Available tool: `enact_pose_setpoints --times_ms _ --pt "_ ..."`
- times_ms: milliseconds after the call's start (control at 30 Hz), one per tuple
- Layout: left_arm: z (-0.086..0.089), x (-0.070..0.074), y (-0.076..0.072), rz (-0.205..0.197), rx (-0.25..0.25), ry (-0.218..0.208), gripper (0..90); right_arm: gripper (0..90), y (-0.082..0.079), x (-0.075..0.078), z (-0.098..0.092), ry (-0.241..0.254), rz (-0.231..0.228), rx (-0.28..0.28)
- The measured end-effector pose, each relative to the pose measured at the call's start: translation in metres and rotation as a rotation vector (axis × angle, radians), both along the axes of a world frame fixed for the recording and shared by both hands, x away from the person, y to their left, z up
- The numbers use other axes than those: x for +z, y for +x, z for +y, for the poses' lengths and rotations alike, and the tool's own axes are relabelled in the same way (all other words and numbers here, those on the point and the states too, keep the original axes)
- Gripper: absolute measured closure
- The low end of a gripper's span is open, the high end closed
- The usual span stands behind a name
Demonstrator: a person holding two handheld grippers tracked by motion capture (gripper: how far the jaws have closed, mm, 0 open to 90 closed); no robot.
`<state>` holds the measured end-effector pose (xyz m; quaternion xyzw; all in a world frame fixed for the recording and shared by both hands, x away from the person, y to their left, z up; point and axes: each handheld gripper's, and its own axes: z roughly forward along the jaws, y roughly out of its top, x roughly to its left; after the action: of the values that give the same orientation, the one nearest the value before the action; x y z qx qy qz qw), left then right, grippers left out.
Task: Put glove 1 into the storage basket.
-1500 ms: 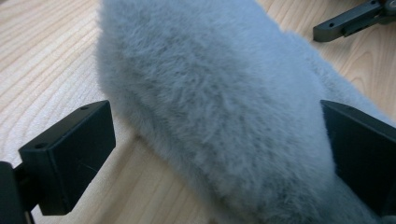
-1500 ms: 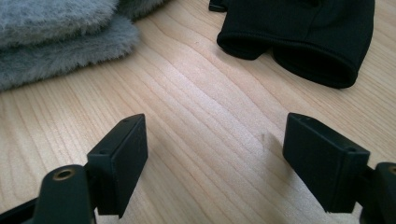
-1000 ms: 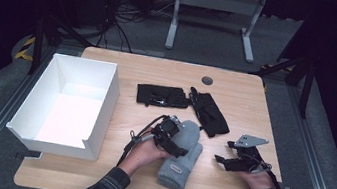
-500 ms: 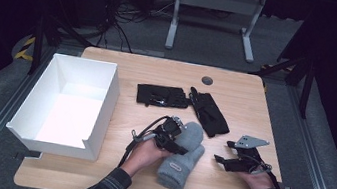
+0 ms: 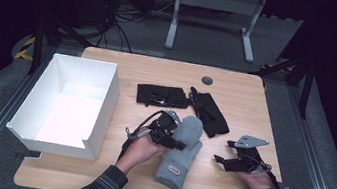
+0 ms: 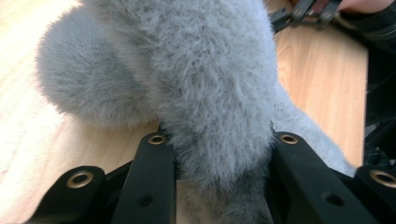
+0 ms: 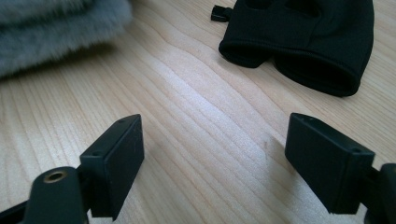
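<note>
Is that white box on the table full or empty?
Empty. The high view looks straight into the white box and shows only its bare floor and walls; the grey mitten lies outside on the table.

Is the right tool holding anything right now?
No, the right tool has its jaws wide apart over bare table, with nothing between them.

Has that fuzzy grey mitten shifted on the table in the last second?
Yes. The fuzzy grey mitten has tilted slightly, its upper end nudged right, away from the white open box, with the left gripper, whose jaws have just closed, now clamped on it.
</note>
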<state>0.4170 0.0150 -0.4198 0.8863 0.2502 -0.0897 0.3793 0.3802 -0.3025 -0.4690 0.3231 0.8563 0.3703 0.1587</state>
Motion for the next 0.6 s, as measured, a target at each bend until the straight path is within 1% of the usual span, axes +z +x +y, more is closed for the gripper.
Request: enact_pose_setpoints --times_ms 33,67,167,200,267,333,500,600 --pt "0.002 0.003 -0.001 -0.006 0.005 0.000 72.2 20.1 0.000 0.000 0.000 -0.001 0.001 0.001" --pt "0.005 0.007 -0.001 -0.014 0.010 -0.015 72.2 20.1 0.000 0.000 0.000 0.000 0.001 0.000" --pt "0.013 0.019 -0.002 -0.034 0.021 -0.030 72.1 20.0 0.000 0.000 0.000 0.000 0.001 -0.001" --pt "0.014 0.021 -0.002 -0.034 0.023 -0.037 72.1 19.9 0.000 0.000 0.000 -0.001 0.001 -0.001" --pt "0.018 0.028 -0.003 -0.052 0.028 -0.036 72.1 19.9 0.000 0.000 0.000 -0.001 0.001 -0.001" --pt "0.021 0.034 -0.003 -0.056 0.035 -0.043 72.1 19.9 0.000 0.000 0.000 -0.001 0.002 -0.002" --pt "0.028 0.051 -0.005 -0.083 0.045 -0.041 72.1 19.9 0.000 0.000 0.000 0.000 0.002 -0.002" --pt "0.032 0.062 -0.007 -0.099 0.055 -0.049 72.0 19.9 0.000 0.000 0.000 0.000 0.002 -0.002"
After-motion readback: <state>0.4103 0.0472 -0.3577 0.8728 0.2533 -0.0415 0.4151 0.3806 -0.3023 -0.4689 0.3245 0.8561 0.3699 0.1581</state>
